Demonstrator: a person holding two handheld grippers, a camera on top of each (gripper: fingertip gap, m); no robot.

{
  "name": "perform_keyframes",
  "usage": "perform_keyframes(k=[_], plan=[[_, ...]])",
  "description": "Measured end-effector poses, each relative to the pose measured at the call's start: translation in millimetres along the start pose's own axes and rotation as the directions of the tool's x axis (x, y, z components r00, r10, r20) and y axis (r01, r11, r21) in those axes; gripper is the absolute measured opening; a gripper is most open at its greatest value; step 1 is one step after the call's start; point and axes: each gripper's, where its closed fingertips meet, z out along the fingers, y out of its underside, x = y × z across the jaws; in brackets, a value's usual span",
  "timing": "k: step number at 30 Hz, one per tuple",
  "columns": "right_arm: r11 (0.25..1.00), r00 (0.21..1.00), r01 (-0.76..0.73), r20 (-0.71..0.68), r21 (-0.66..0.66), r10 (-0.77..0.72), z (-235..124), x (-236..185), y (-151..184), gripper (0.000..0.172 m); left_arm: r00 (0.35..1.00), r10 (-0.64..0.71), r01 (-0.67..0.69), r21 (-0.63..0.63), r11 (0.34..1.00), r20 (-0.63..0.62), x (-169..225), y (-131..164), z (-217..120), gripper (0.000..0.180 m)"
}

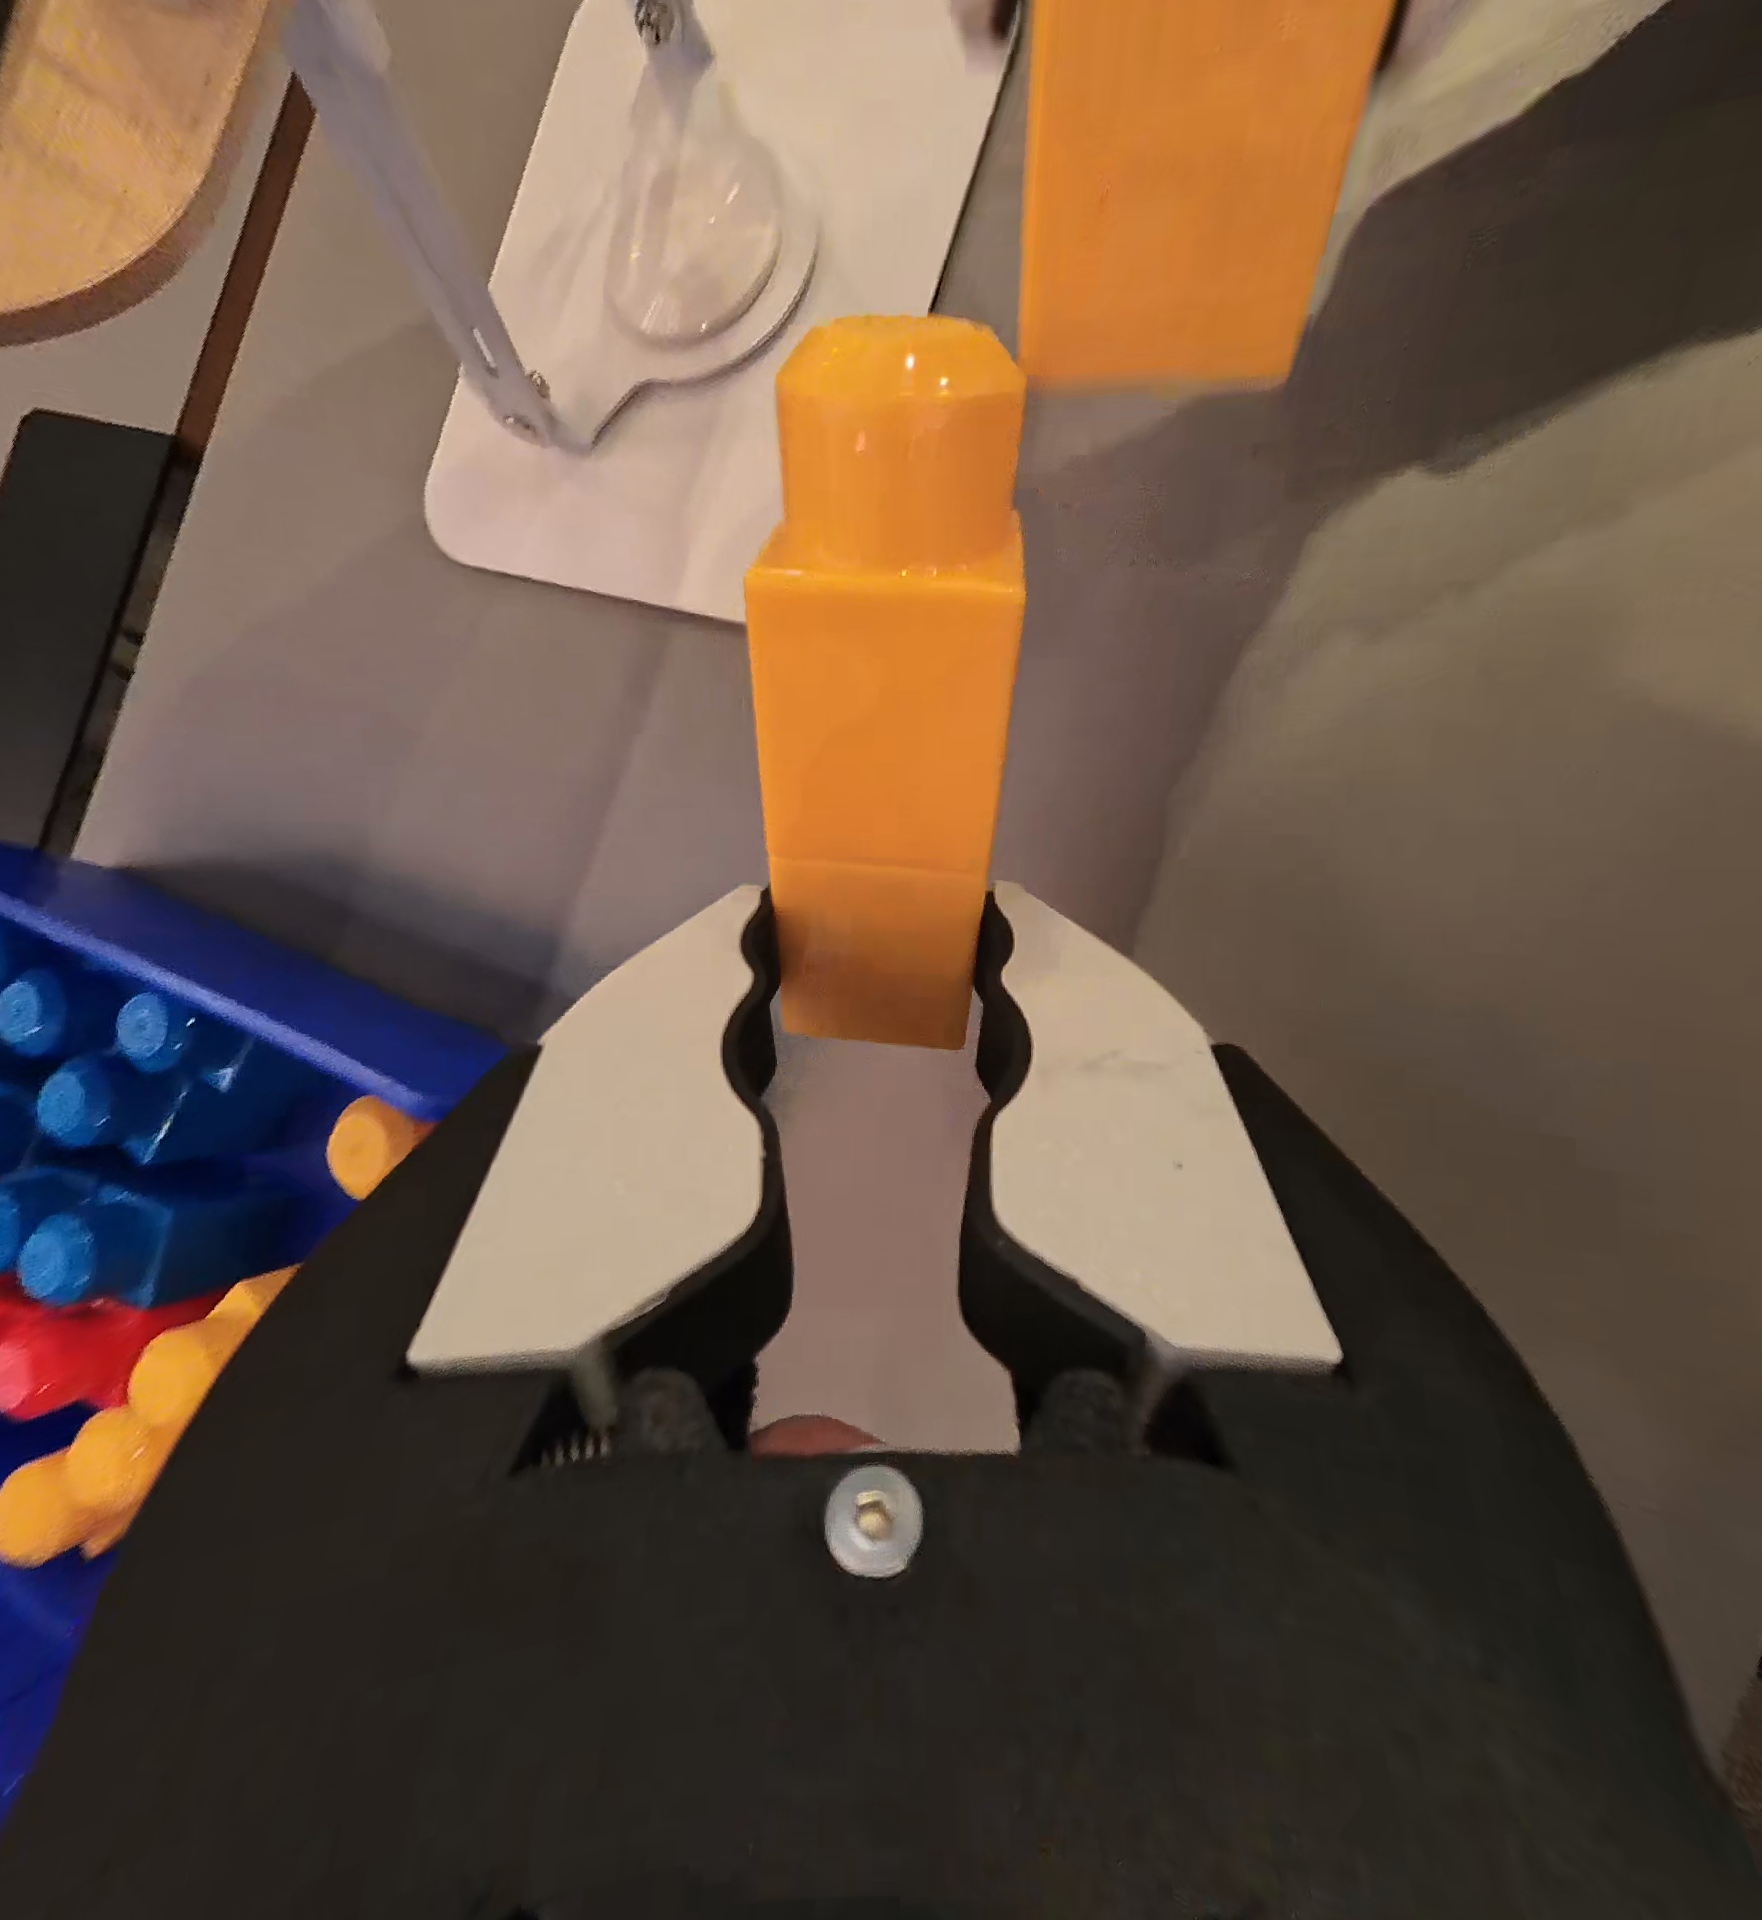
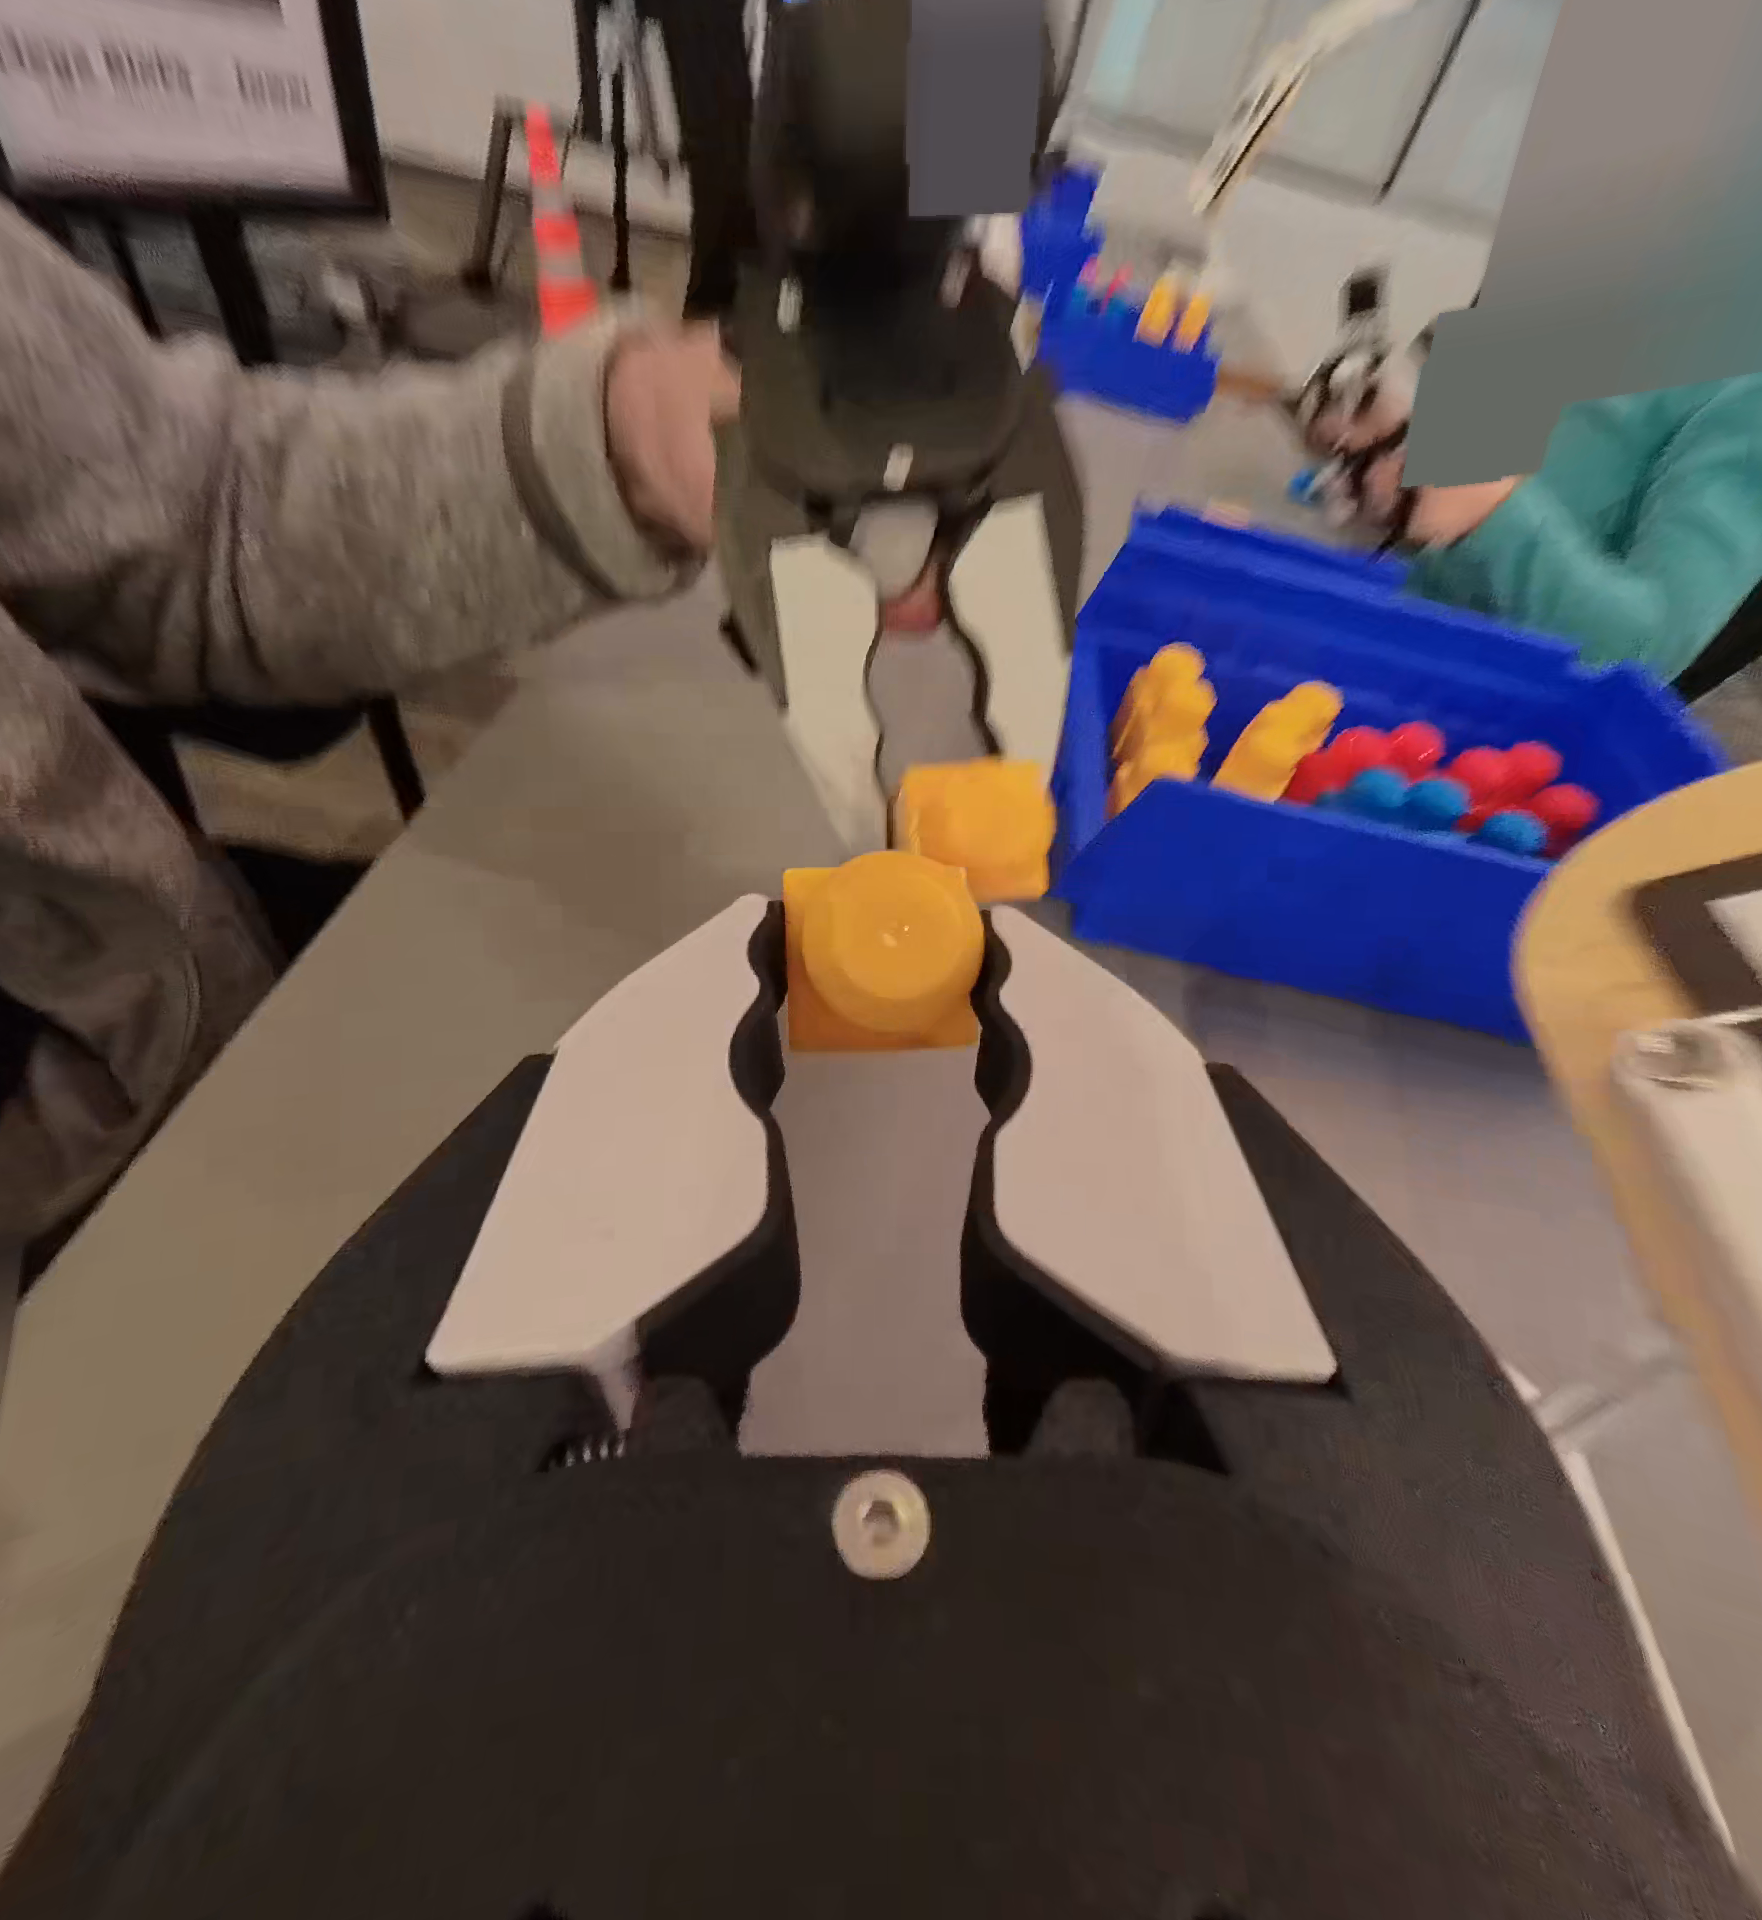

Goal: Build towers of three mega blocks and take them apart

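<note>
In the left wrist view, my left gripper (image 1: 879, 966) is shut on the lower block of an orange two-block stack (image 1: 882, 727), whose top stud points away from me. Both pads press its sides. A third orange block (image 1: 1189, 187) hangs just beyond and to the right of the stud. In the right wrist view, my right gripper (image 2: 882, 966) is shut on that single orange block (image 2: 882, 961), seen stud-first. Beyond it, the left gripper (image 2: 924, 769) holds the orange stack (image 2: 976, 826). The single block and the stack are close but apart.
A blue bin (image 1: 181, 935) of blue, red and orange blocks sits at the lower left; it also shows in the right wrist view (image 2: 1272, 914). A white stand base (image 1: 544, 499) and a wooden board (image 1: 77, 208) lie on the grey table (image 1: 389, 727). A person's grey sleeve (image 2: 233, 468) is at the left. The left gripper's tips are roughly 10 cm from the right gripper's.
</note>
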Motion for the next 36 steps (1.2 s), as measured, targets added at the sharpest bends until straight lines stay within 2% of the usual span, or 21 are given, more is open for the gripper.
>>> perform_keyframes(k=[2,4,13,21,36], plan=[[0.995,0.999,-0.006,-0.048,0.100,0.011,-16.0,7.6,-17.9,0.035,0.999,-0.010,0.011,0.035,0.999,-0.033,5.0,-6.0,7.1,0.035],[0.991,0.997,0.006,-0.083,0.135,0.006,-22.8,11.5,-23.9,0.035,0.999,-0.007,0.009,0.052,0.999,-0.050,9.6,-11.7,12.8,0.035],[0.992,0.997,0.000,-0.078,0.127,0.010,-15.3,10.8,-17.6,0.035,0.996,0.006,0.002,0.089,0.996,-0.087,24.3,-29.6,18.7,0.035],[0.983,0.999,-0.001,-0.047,0.186,0.010,-17.9,6.7,-23.0,0.035,0.999,0.028,-0.024,0.115,0.993,-0.031,23.7,-40.0,12.8,0.035],[0.976,0.999,0.040,-0.041,0.215,-0.032,-23.8,2.2,-27.7,0.035,0.999,0.049,-0.051,0.111,0.993,0.013,26.6,-49.1,4.2,0.035]])
